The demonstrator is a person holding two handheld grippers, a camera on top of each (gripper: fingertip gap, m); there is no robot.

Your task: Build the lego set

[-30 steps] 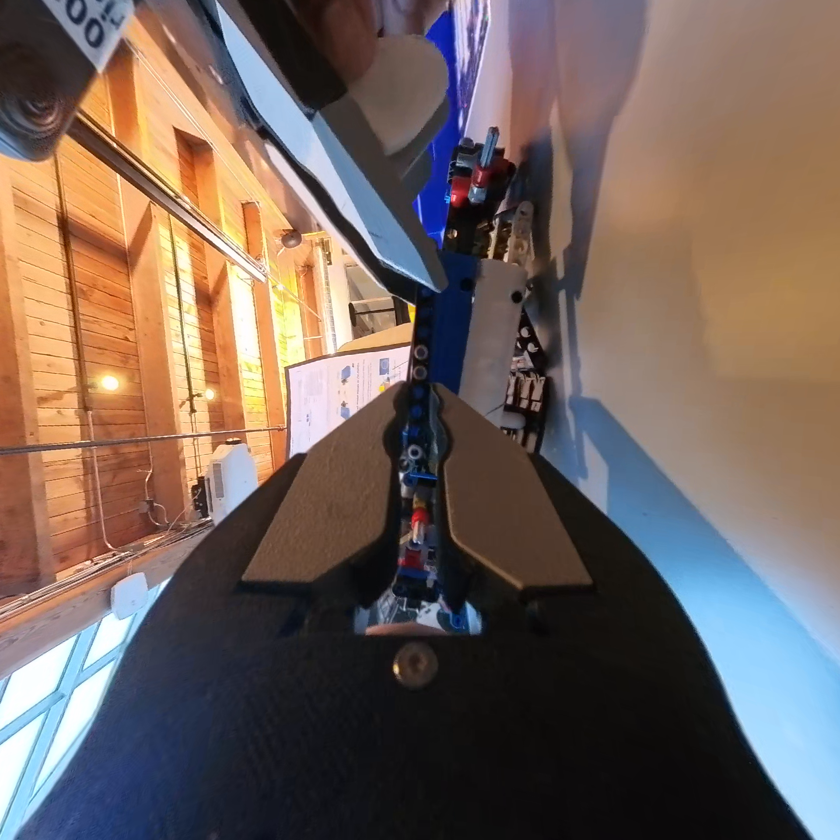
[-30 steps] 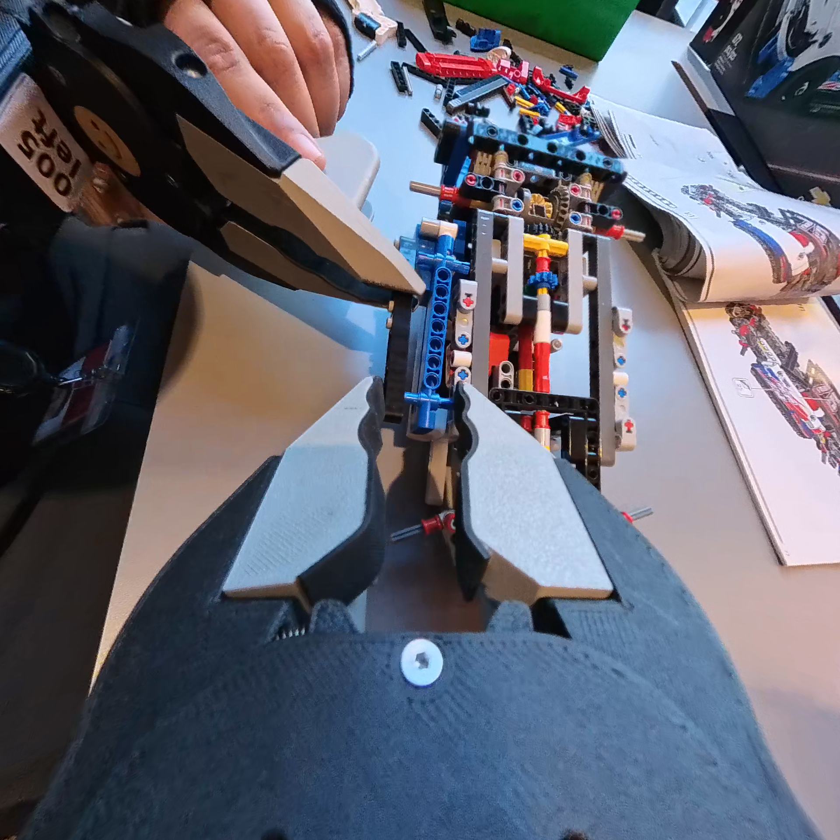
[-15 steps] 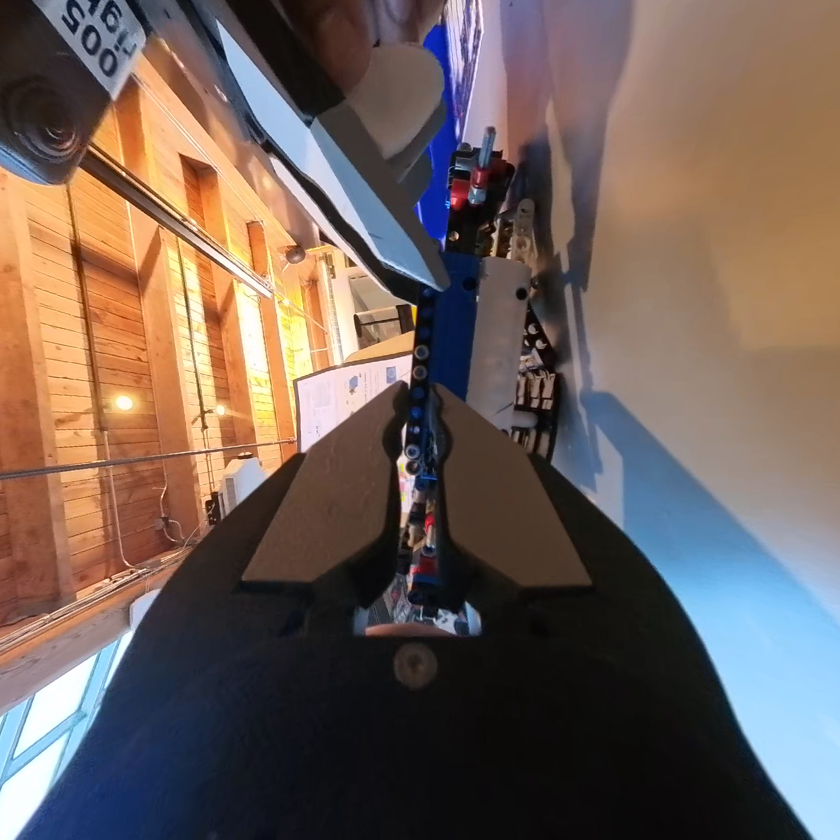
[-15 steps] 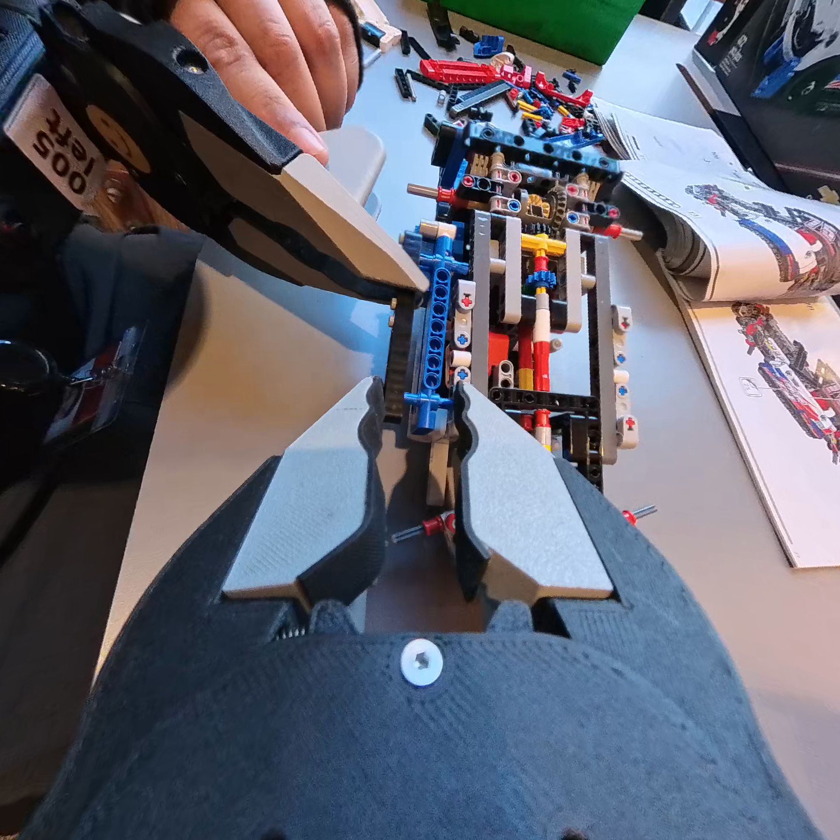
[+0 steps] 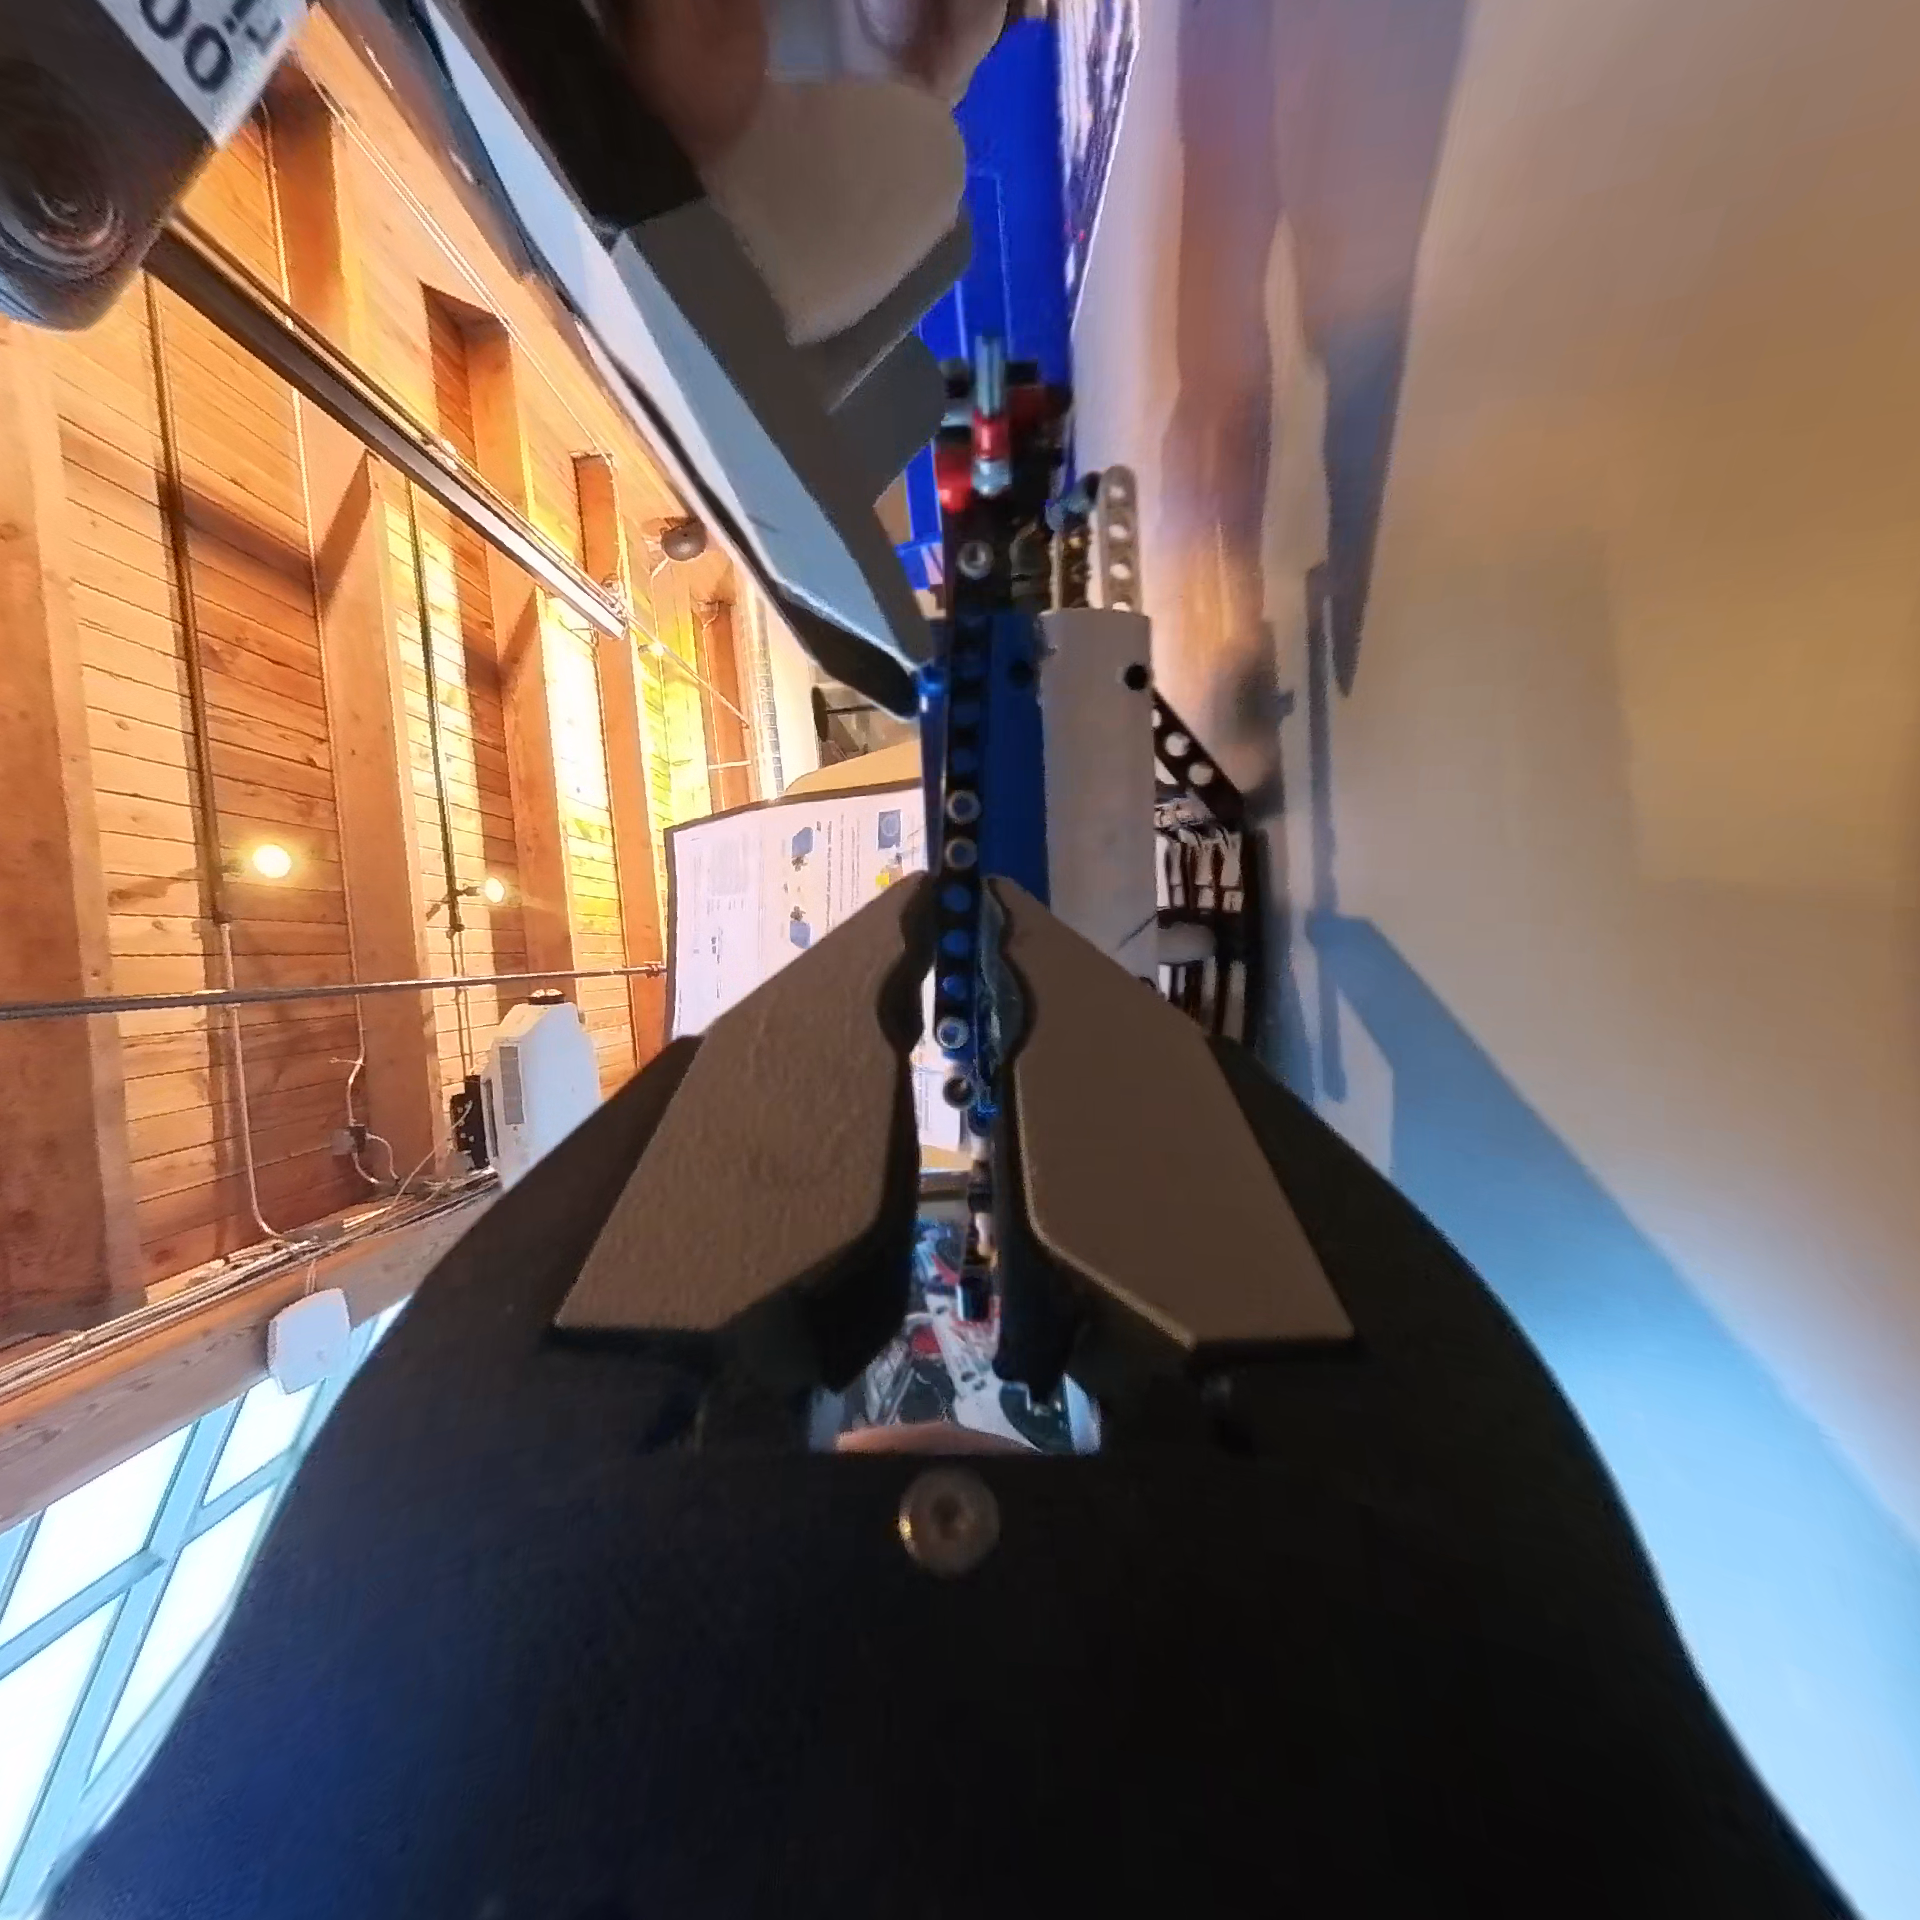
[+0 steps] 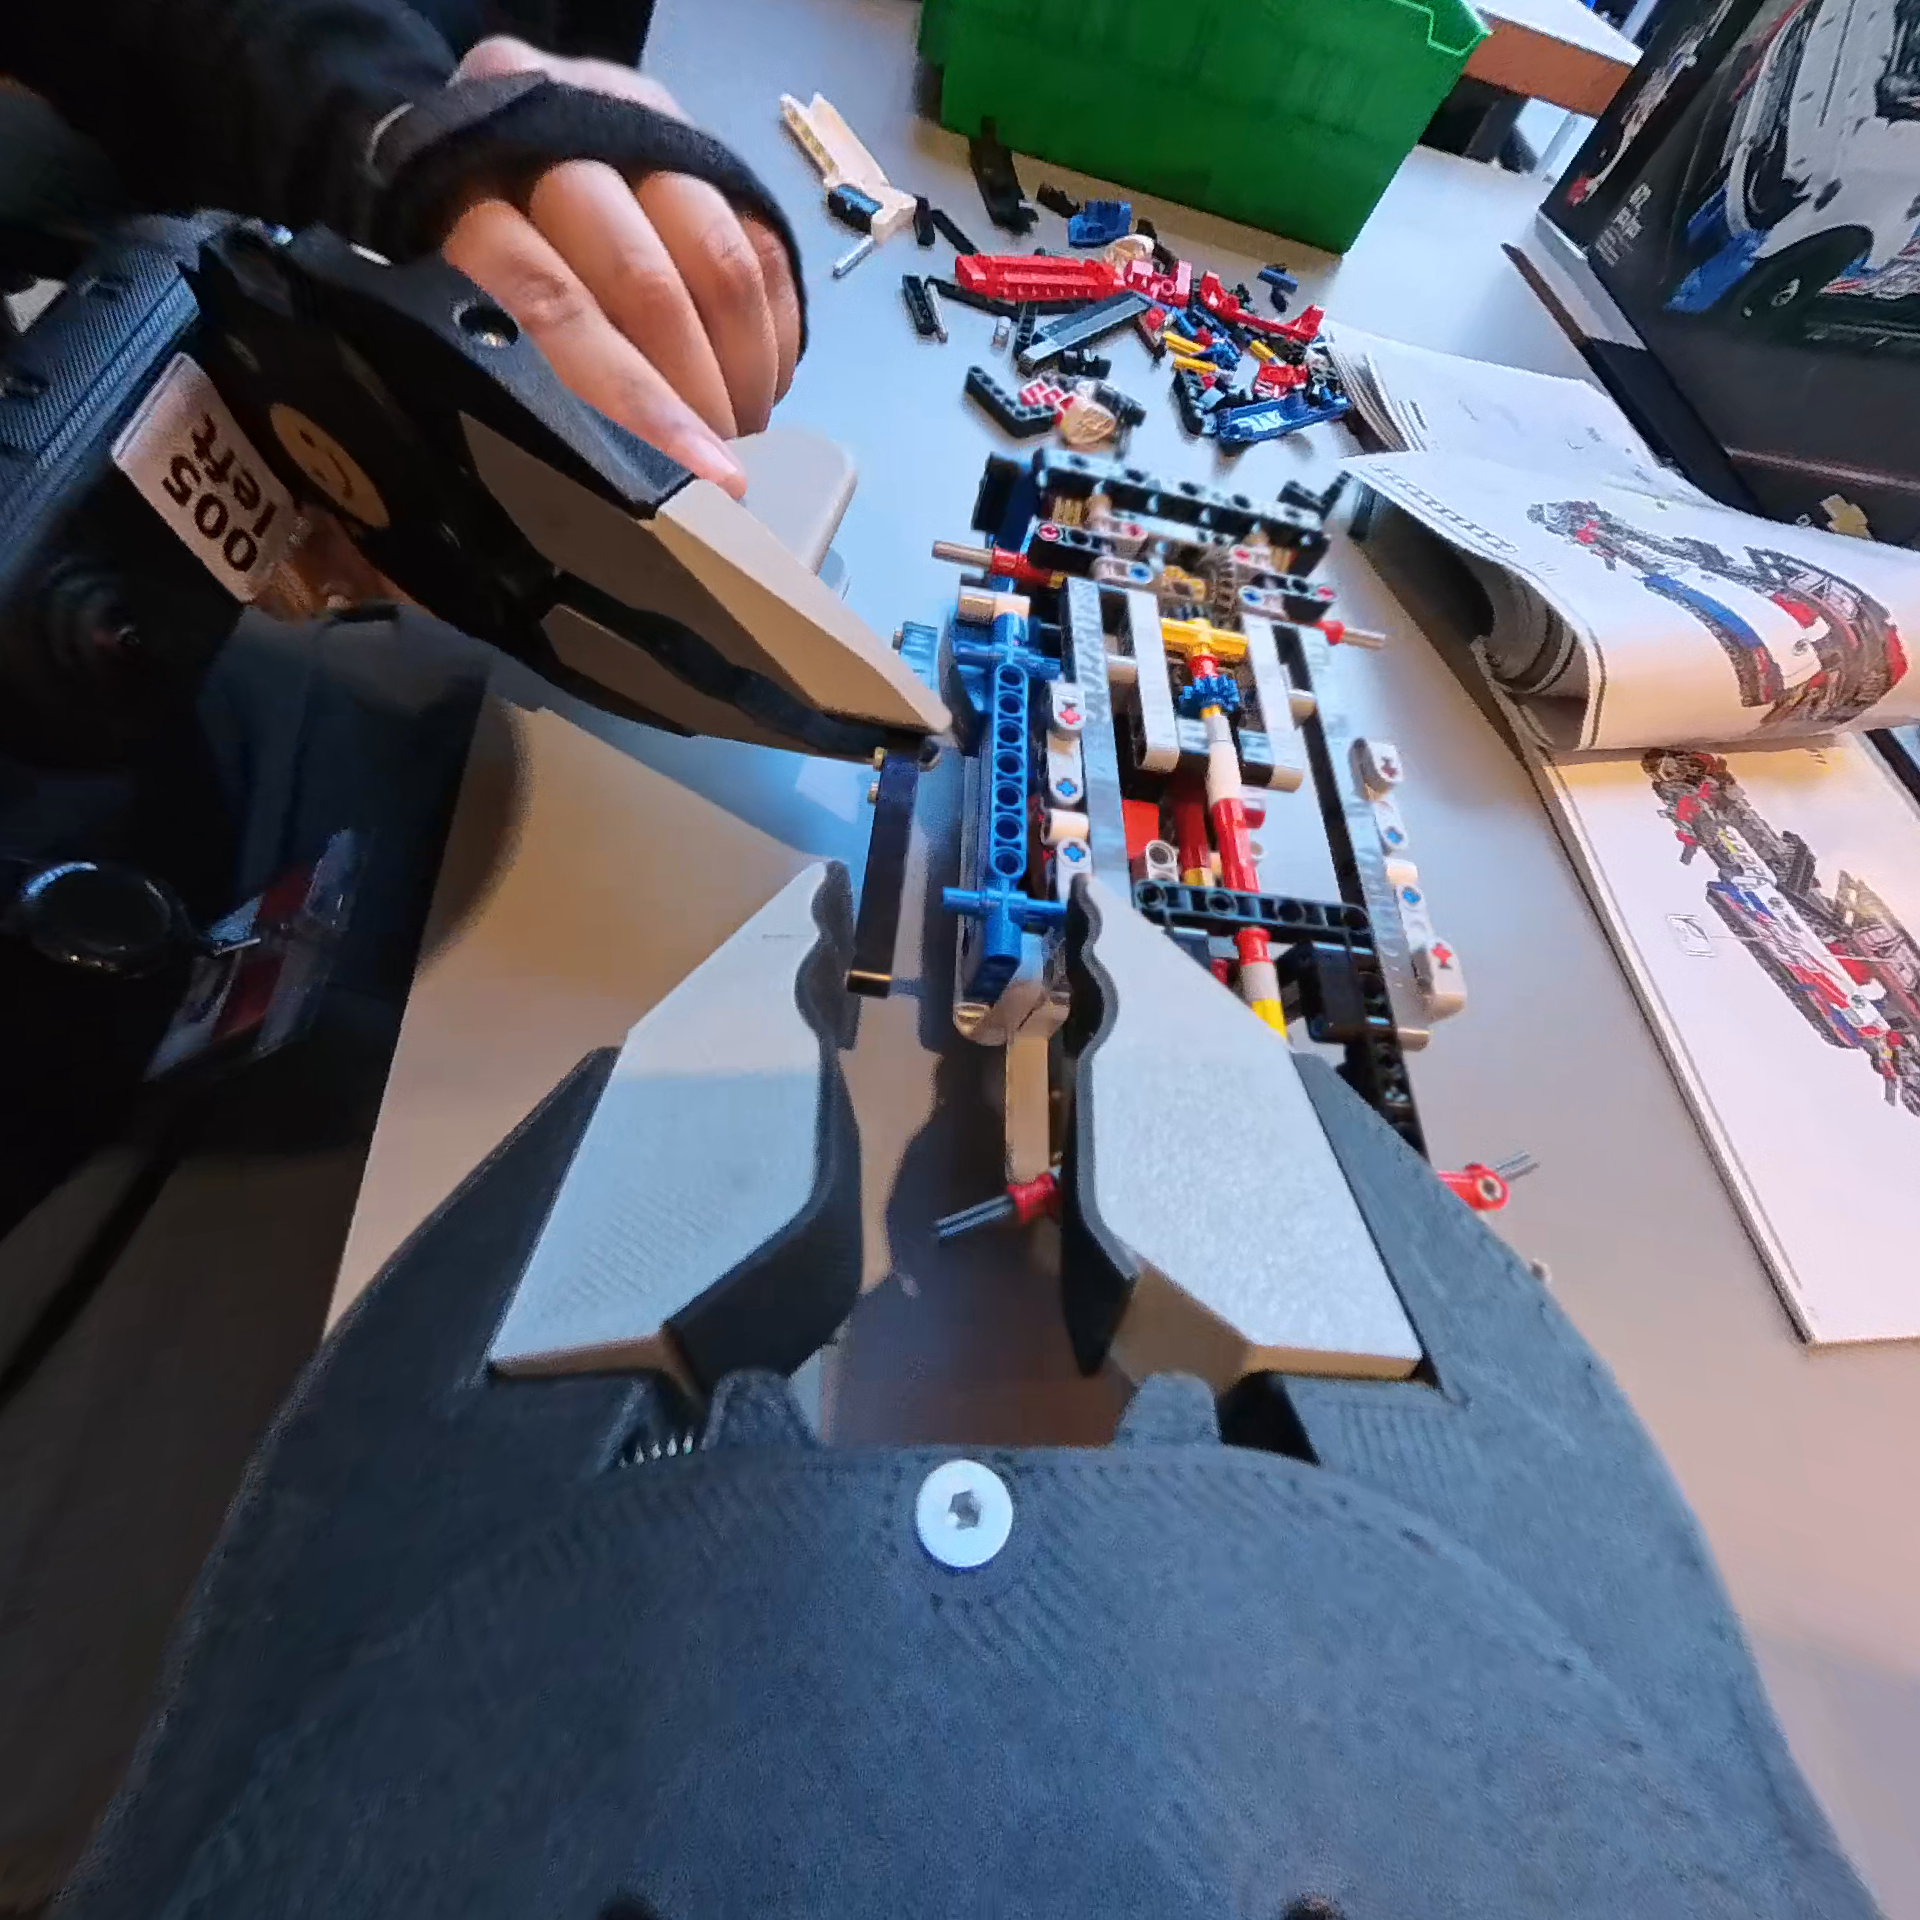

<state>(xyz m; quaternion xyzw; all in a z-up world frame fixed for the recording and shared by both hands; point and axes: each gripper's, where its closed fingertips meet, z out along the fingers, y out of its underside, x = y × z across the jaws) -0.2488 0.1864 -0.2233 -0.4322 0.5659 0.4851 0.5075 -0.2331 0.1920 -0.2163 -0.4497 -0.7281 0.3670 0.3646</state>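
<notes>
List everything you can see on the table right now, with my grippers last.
lego chassis: one, mostly grey, black and blue with red and yellow in the middle, centre of the table.
dark blue beam: one, beside the chassis's left edge, held at its far end.
loose lego parts: a scattered pile, red, blue, black and yellow, beyond the chassis.
green bin: one, far edge, behind the pile.
instruction booklet: one, white, open, right of the chassis.
box: one, dark, far right.
table: one, grey.
left hand: one, in a black fingerless glove, on the left gripper.
left gripper: shut on the beam.
right gripper: open, straddling the chassis's near end.
</notes>
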